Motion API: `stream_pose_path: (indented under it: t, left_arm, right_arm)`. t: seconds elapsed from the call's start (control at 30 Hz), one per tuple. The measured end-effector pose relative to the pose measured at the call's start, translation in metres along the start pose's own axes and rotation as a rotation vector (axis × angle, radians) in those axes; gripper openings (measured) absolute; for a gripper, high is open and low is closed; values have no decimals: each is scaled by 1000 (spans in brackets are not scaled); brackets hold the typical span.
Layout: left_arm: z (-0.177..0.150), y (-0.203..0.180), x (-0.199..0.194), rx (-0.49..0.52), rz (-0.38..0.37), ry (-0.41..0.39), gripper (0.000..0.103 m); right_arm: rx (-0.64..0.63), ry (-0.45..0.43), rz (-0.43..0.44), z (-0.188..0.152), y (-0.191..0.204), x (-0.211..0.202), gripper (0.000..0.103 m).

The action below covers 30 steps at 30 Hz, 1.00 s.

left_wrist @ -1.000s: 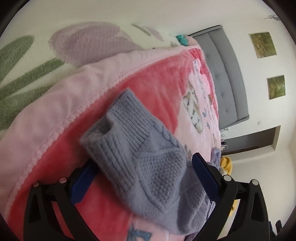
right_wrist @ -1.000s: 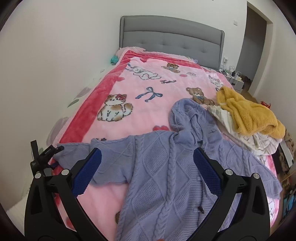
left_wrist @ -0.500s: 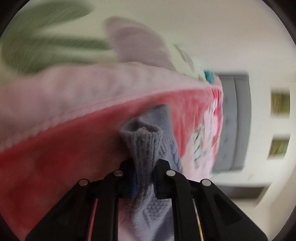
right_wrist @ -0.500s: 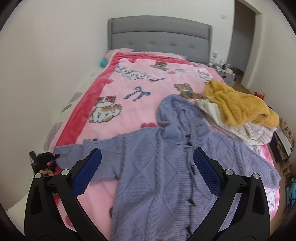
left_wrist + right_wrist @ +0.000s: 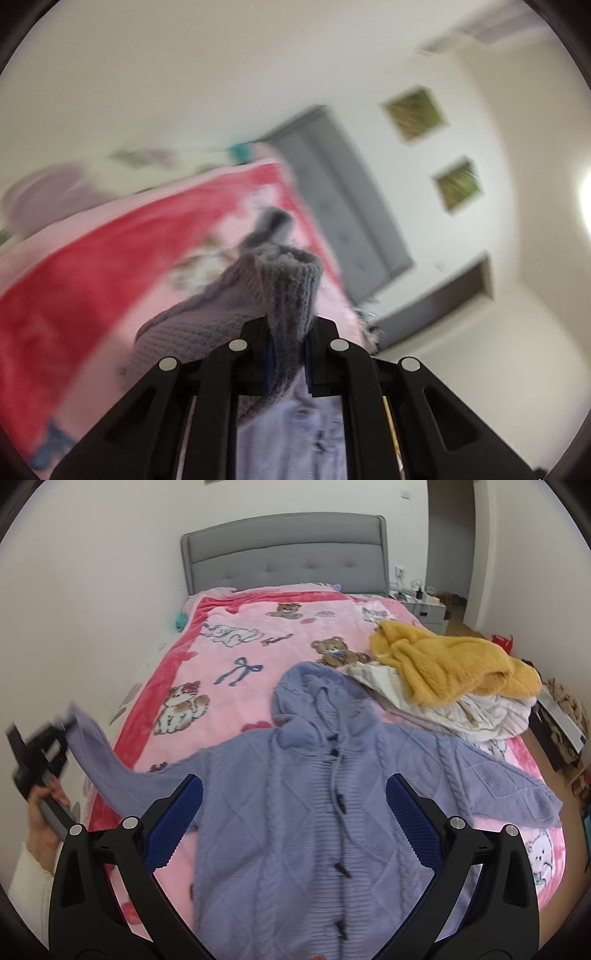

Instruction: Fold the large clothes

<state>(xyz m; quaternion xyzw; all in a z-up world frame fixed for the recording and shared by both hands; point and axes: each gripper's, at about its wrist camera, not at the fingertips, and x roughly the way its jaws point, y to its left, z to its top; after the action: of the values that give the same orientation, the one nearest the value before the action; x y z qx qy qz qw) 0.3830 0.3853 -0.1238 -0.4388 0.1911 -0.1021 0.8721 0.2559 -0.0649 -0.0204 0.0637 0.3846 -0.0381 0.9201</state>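
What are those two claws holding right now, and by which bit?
The left gripper pinches the cardigan by a sleeve cuff. The right gripper is open, holding nothing.

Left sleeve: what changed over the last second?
The left hand-held gripper shut on the sleeve cuff and lifted it off the blanket. The right hand-held gripper stayed open, shifting over the cardigan. The yellow garment stayed put.

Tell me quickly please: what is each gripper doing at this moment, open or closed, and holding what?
Left gripper: closed on the sleeve cuff of the purple cardigan.
Right gripper: open, holding nothing, above the cardigan.
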Motion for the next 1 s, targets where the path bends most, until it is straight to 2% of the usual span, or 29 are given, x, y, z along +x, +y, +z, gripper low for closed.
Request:
stream_pose_path:
  t: [0.1, 0.13, 0.2, 0.27, 0.33, 0.47, 0.57, 0.67, 0.77, 0.8, 0.83, 0.87, 0.97, 1.0]
  left_arm:
    - [-34, -92, 14, 140, -168, 5, 11]
    - [-46, -115, 21, 181, -199, 9, 11]
    - [-87, -172, 43, 292, -280, 33, 11]
    - [-137, -210, 66, 340, -364, 94, 11]
    - [-199, -238, 102, 365, -384, 162, 11]
    - [-314, -245, 182, 412, -318, 306, 11]
    - [-383, -216, 239, 409, -265, 455, 11]
    - [-438, -187, 269, 472, -213, 560, 11]
    - [-478, -161, 278, 453, -166, 696, 15]
    - [-483, -154, 280, 447, -144, 759, 24]
    - [-487, -153, 272, 448, -136, 791, 38]
    - [-481, -154, 264, 466, -132, 819, 42]
    - [-445, -165, 239, 520, -186, 812, 69]
    - [-428, -168, 226, 536, -180, 787, 83]
  right_arm:
    - [18, -8, -13, 3, -35, -1, 95]
    - [21, -3, -23, 5, -53, 0, 95]
    - [30, 5, -44, 6, -84, 3, 95]
    - [48, 14, -64, 4, -125, 7, 95]
    - [59, 26, -78, -2, -163, 15, 95]
    - [55, 74, -161, -23, -225, 42, 95]
    - [82, 98, -212, -51, -259, 62, 95]
    - [128, 140, -245, -79, -278, 82, 95]
    - [177, 174, -232, -93, -285, 98, 95]
    - [187, 185, -229, -94, -286, 102, 95]
    - [190, 186, -222, -92, -286, 105, 95]
    - [187, 182, -211, -90, -284, 105, 95]
    - [158, 151, -136, -67, -276, 115, 95]
    - [149, 143, -118, -60, -273, 119, 95]
